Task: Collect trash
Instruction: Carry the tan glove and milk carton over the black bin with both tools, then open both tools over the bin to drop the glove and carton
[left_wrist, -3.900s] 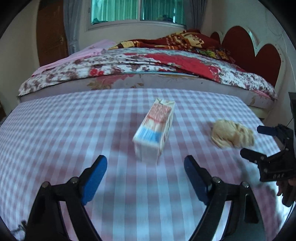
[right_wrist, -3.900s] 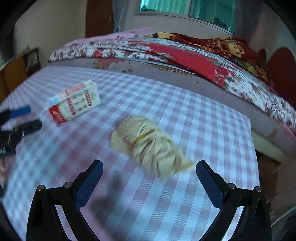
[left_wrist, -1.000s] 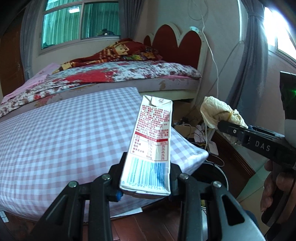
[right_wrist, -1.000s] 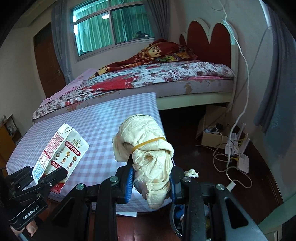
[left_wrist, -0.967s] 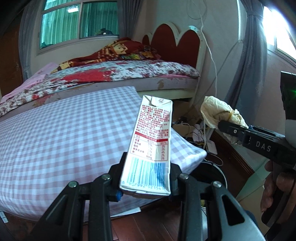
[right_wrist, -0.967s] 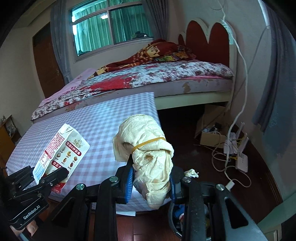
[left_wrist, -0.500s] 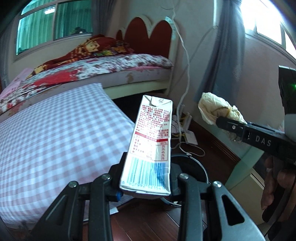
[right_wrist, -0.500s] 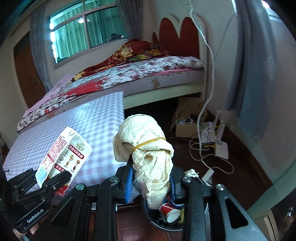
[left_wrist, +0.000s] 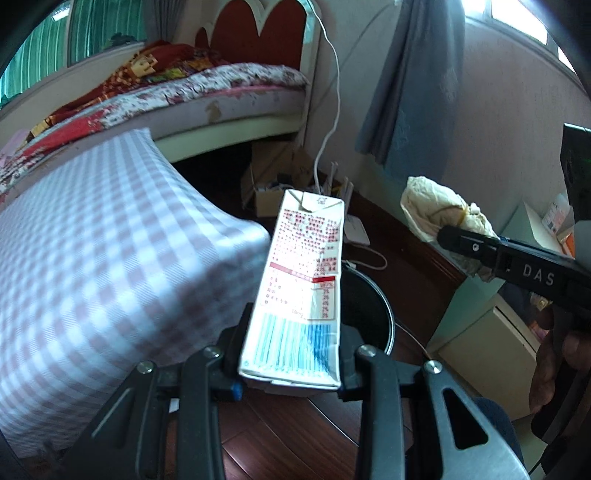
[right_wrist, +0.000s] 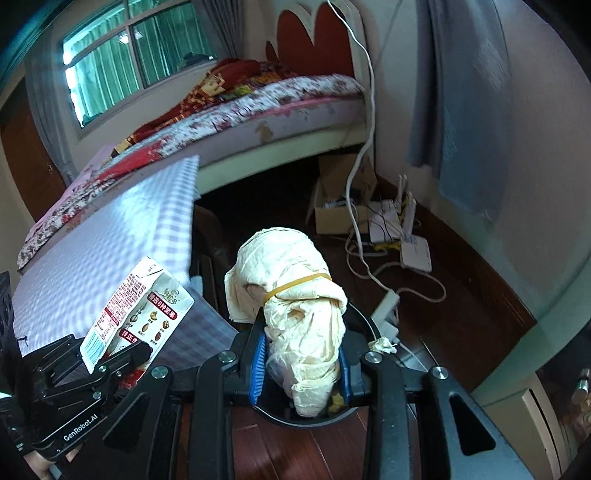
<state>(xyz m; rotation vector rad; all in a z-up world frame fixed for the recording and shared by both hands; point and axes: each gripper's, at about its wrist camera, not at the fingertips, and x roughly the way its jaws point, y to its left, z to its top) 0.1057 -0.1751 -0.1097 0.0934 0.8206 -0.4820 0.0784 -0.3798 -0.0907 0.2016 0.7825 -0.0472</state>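
Milk carton stands gripped at its base between the pads of the left gripper, jaws closed partway onto its two sides so its printed length projects forward toward twelve o'clock. Held by the bottom like this, it can likely drop freely when the jaws part. The black trash bin lies directly beyond it, rim showing at the carton's three o'clock, on the dark wood floor beside the checkered mattress.

In the right wrist view, the right gripper is clamped tight around the lower part of a crumpled paper bundle bound with a rubber band. The bundle hangs over the bin's rim, with the carton at nine o'clock. Both pieces appear poised for release into the bin; a paper scrap lies at the rim's three o'clock.
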